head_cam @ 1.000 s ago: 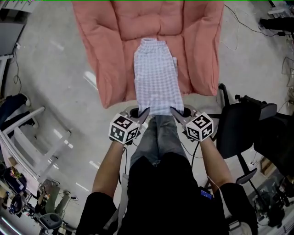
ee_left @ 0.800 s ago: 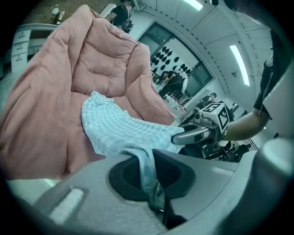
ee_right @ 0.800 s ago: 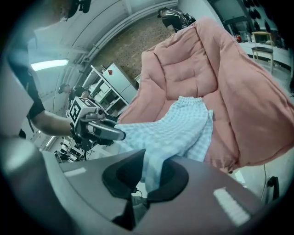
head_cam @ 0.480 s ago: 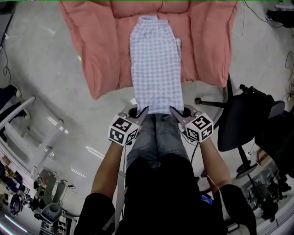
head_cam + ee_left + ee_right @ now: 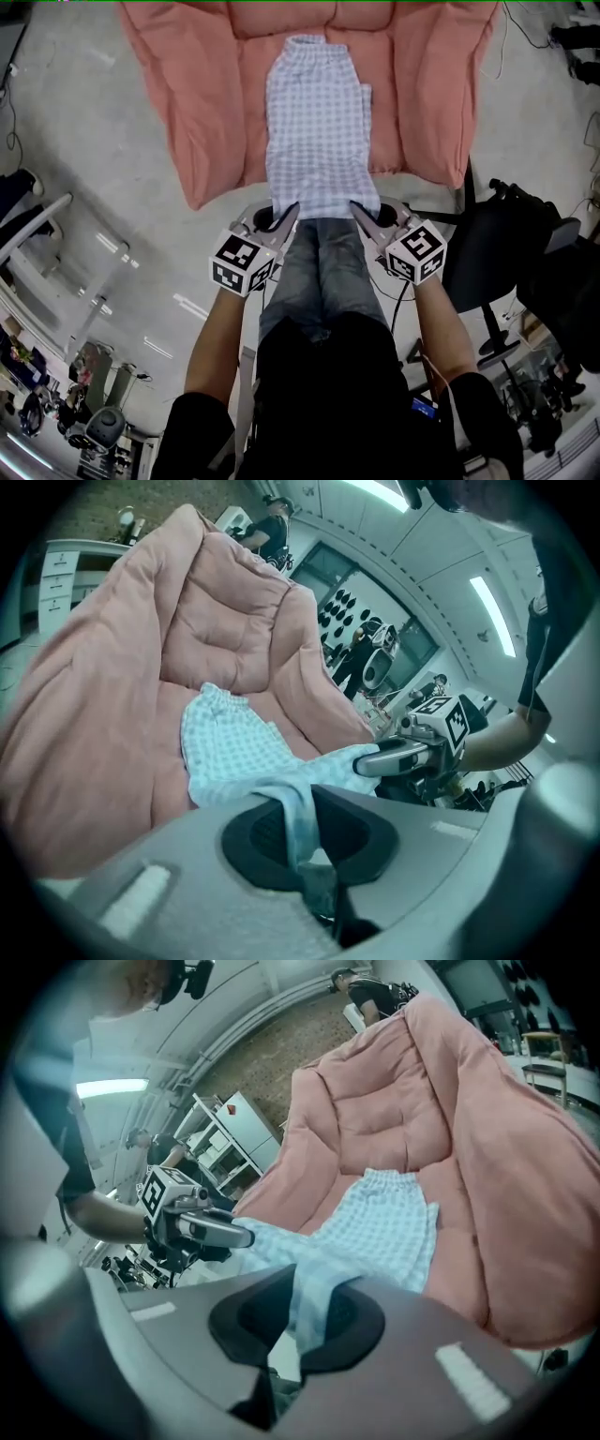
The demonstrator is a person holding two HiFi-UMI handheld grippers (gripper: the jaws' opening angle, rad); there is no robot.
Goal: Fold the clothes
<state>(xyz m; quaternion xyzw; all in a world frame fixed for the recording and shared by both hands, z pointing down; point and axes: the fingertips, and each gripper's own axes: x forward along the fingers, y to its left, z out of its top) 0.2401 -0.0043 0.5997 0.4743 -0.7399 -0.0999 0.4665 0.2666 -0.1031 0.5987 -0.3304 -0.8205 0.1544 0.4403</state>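
Ahead of the left tongs (image 5: 289,214) and right tongs (image 5: 359,210), both clamped on its near corners, the checked garment (image 5: 317,131) is spread over a pink quilt (image 5: 192,103), and a forward fold is judged next.

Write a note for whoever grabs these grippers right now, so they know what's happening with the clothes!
Left hand-held gripper: shut on the near left corner of the checked trousers.
Right hand-held gripper: shut on the near right corner.
Trousers: stretched lengthwise on the pink quilt, waistband at the far end, near hem held just past the quilt's front edge.
Done: both corners gripped; the trousers look already folded lengthwise.
Left: probably carry the hem over to the waistband, lay it down, then let go.
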